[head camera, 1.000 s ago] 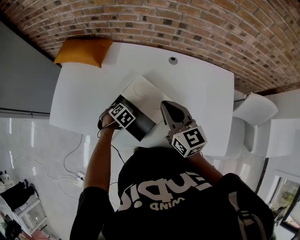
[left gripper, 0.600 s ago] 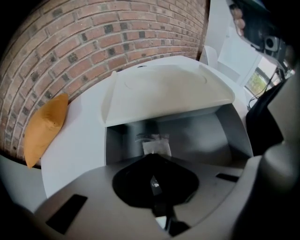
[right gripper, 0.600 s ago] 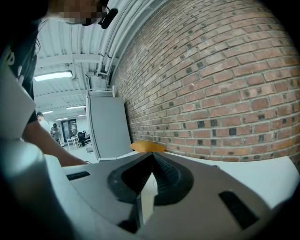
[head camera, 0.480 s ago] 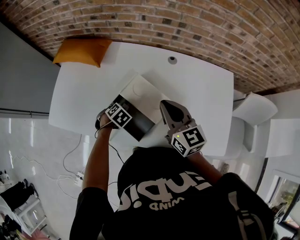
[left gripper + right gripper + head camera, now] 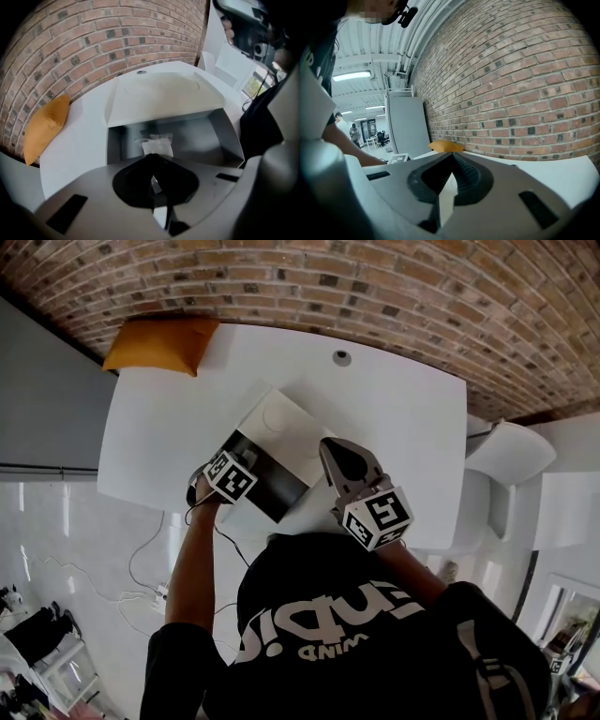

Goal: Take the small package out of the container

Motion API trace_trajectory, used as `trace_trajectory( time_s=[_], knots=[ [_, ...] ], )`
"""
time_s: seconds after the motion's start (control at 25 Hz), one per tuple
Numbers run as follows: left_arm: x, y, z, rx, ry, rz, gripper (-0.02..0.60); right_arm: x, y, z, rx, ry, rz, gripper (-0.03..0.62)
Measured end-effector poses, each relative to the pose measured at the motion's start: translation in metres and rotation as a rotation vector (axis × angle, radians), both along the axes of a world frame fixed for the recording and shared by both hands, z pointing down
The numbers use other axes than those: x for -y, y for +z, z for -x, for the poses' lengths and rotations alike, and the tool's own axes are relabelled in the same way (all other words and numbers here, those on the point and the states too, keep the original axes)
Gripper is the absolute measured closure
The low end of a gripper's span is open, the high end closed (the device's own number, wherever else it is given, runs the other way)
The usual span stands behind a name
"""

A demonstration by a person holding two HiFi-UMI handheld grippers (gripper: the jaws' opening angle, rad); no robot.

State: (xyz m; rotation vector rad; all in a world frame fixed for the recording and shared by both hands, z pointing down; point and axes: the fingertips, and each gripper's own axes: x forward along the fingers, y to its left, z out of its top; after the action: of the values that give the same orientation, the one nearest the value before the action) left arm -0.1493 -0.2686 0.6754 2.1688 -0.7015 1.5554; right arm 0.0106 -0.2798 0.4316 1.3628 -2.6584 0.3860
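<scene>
Shifted slightly left since a second ago, my left gripper (image 5: 151, 158) has its jaws together over the near edge of the package (image 5: 157, 144), hiding it, so I can't tell if it's pinched. That package lies in the open box (image 5: 227, 140), near the back wall. My right gripper (image 5: 450, 155) is closed on nothing.

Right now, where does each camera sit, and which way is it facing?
Left gripper view: on the left claw, looking down into the open box at the package; that claw shows, shut on it.
Right gripper view: on the right claw, facing nearly level across the table to the wall; its shut claw and an arm show.
Head view: on the head, looking steeply down at table and box; arms, shirt, both claws show.
Shared: the cushion is in all three.
</scene>
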Motion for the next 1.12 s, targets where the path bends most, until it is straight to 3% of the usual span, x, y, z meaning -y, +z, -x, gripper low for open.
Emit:
trace_trajectory(
  time_s=[0.68, 1.12],
  knots=[
    [-0.003, -0.064, 0.002, -0.09, -0.083, -0.152, 0.575, 0.003, 0.0, 0.01, 0.009, -0.033, 0.0, 0.595],
    [-0.007, -0.125, -0.011, -0.247, -0.179, -0.289, 0.575, -0.014, -0.002, 0.011, 0.009, -0.032, -0.009, 0.595]
  ],
)
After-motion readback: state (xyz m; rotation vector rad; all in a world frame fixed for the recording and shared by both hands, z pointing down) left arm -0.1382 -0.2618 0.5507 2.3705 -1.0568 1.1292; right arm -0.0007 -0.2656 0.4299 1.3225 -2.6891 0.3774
